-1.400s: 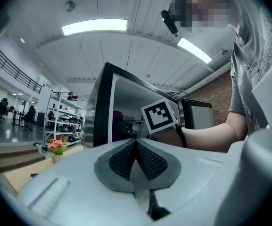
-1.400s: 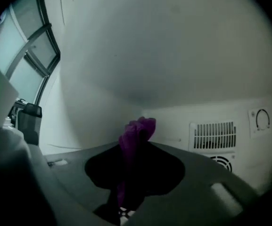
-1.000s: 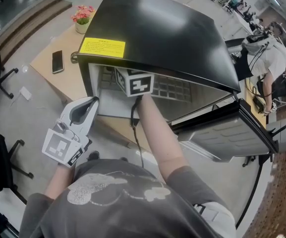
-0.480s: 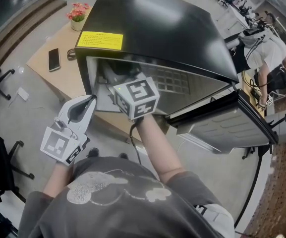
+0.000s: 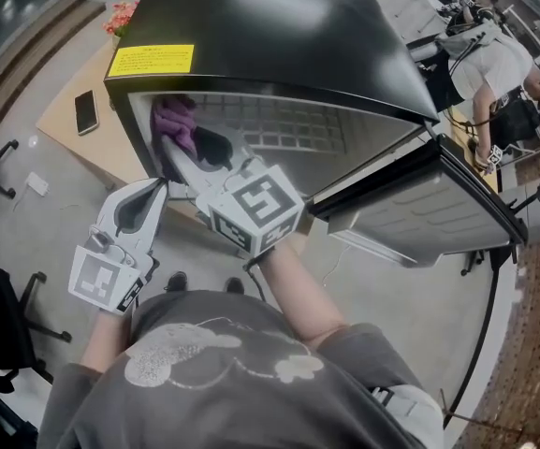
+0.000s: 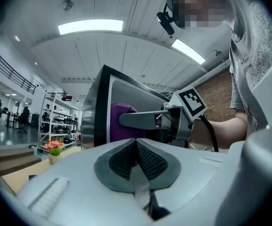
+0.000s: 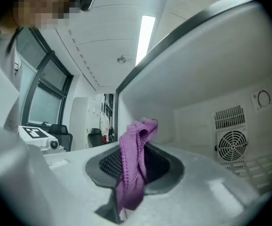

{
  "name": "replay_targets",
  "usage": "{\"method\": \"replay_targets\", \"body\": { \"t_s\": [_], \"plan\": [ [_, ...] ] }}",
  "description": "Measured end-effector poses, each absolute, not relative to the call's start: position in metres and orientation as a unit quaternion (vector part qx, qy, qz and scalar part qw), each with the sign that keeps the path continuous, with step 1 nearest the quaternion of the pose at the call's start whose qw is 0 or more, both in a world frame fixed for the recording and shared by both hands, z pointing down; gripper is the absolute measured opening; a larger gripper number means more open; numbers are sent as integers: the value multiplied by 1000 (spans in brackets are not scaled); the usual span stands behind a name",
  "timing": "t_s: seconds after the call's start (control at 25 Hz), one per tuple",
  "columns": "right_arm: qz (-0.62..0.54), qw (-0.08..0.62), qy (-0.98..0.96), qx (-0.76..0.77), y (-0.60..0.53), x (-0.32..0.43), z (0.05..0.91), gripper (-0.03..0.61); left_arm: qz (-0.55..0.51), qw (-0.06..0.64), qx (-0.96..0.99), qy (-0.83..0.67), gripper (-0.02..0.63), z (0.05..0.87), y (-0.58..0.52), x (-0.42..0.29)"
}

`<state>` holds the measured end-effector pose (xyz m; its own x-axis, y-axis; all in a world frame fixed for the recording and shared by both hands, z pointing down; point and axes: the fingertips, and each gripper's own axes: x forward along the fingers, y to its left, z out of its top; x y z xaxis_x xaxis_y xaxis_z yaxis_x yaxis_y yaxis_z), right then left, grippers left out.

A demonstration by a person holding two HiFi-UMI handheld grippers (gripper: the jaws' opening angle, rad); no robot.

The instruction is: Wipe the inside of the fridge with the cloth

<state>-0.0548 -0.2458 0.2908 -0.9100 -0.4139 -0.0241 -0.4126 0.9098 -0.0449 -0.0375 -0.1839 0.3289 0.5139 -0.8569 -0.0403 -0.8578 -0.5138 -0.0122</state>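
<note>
White fridge interior (image 7: 197, 79), knitted purple cloth (image 7: 136, 135) — pinched by right gripper (image 7: 130, 175)

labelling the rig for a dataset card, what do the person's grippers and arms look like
Both the left gripper and right gripper are pale grey shells with dark ribbed pads. Each carries a white marker cube with black squares. A black cable runs from the right one. Short grey sleeves.

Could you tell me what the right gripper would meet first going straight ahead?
The right gripper, shut on the purple cloth, would likely meet the fridge's white inner wall first; depth is unclear.
</note>
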Motion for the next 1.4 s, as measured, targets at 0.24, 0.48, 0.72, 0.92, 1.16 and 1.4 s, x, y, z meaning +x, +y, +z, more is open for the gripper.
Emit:
{"method": "replay_targets", "body": {
  "t_s": [0.24, 0.48, 0.72, 0.92, 1.16, 1.4],
  "plan": [
    [-8, -16, 961, -276, -271, -33, 299, 83, 16, 12, -853, 522, 17, 327, -181, -57],
    [-4, -80, 955, -286, -303, -54, 304, 84, 26, 14, -849, 528, 17, 322, -179, -60],
    [-6, -181, 941, -288, -325, -75, 340, 84, 32, 26, -843, 537, 17, 316, -176, -70],
    [-14, -225, 924, -308, -340, -63, 351, 84, 33, 24, -839, 543, 17, 317, -178, -77],
    [-48, -215, 918, -330, -354, -32, 351, 84, 31, 19, -841, 540, 18, 318, -182, -70],
    [-48, -223, 905, -359, -364, 7, 352, 84, 30, 19, -855, 517, 17, 319, -189, -50]
  ]
}}
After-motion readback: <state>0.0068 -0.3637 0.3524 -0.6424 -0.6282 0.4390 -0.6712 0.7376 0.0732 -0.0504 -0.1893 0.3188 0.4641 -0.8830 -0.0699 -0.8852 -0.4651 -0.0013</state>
